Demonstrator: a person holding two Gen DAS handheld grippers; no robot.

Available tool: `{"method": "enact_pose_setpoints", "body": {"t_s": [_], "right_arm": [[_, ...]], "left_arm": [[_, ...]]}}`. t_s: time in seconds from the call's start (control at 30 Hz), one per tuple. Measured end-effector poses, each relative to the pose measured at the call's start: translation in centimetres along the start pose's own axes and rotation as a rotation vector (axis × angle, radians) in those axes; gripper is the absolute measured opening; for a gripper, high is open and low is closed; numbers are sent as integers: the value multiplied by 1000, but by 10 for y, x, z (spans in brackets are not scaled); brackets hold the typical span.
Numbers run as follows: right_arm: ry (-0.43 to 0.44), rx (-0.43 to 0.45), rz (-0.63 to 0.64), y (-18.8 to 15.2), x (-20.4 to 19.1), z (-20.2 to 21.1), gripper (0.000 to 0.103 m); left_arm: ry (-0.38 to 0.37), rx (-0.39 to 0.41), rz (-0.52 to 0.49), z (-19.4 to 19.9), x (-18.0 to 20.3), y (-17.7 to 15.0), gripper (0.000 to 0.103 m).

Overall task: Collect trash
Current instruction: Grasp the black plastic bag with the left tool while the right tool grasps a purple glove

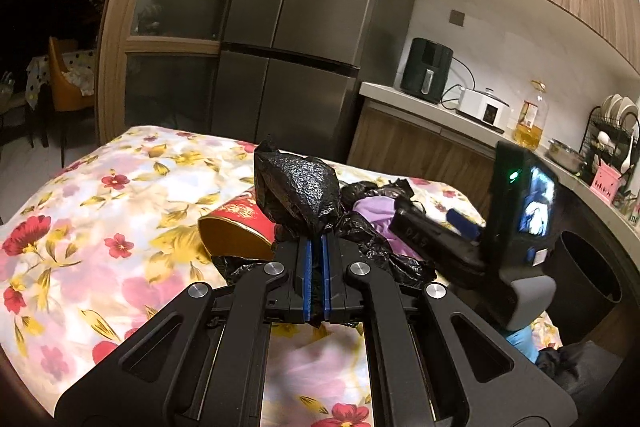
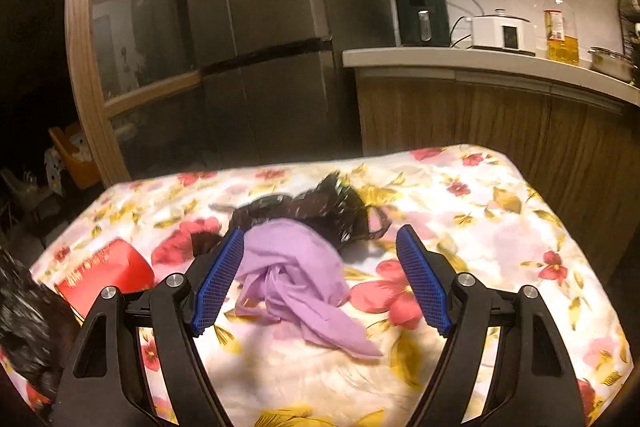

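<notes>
Maybe the crinkly black plastic bag slips from the pinching left gripper while the wide-apart right gripper misses the soft purple cloth.

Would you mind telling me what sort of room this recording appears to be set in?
Most likely a home kitchen: a tall steel refrigerator, a counter bearing a black air fryer and a cooking oil bottle, plus a dish rack.
</notes>
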State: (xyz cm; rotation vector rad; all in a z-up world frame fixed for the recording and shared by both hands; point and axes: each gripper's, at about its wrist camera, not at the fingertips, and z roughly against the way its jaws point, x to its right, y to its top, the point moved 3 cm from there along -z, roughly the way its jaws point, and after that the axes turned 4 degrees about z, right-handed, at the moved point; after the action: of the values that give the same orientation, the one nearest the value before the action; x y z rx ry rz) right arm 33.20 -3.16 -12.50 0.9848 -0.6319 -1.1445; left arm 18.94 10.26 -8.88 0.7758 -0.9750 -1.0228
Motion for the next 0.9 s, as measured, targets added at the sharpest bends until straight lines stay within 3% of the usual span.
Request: {"method": "enact_pose_setpoints", "body": {"t_s": [0.17, 0.3, 0.53, 0.63, 0.9], "right_arm": [[14, -26, -4, -7, -1, -7, 70], [28, -83, -20, -12, 0, -18, 61], [78, -139, -15, -18, -5, -25, 21], [90, -135, -11, -19, -7, -22, 11], [97, -65, -23, -15, -6, 6, 4]], "left_arm": [[-2, 5, 10, -1, -2, 3, 3], [-6, 2, 8, -2, -2, 4, 3], [-8, 10, 13, 1, -4, 6, 3], [-7, 12, 12, 2, -3, 7, 3], [-1, 17, 6, 7, -1, 9, 3]]}}
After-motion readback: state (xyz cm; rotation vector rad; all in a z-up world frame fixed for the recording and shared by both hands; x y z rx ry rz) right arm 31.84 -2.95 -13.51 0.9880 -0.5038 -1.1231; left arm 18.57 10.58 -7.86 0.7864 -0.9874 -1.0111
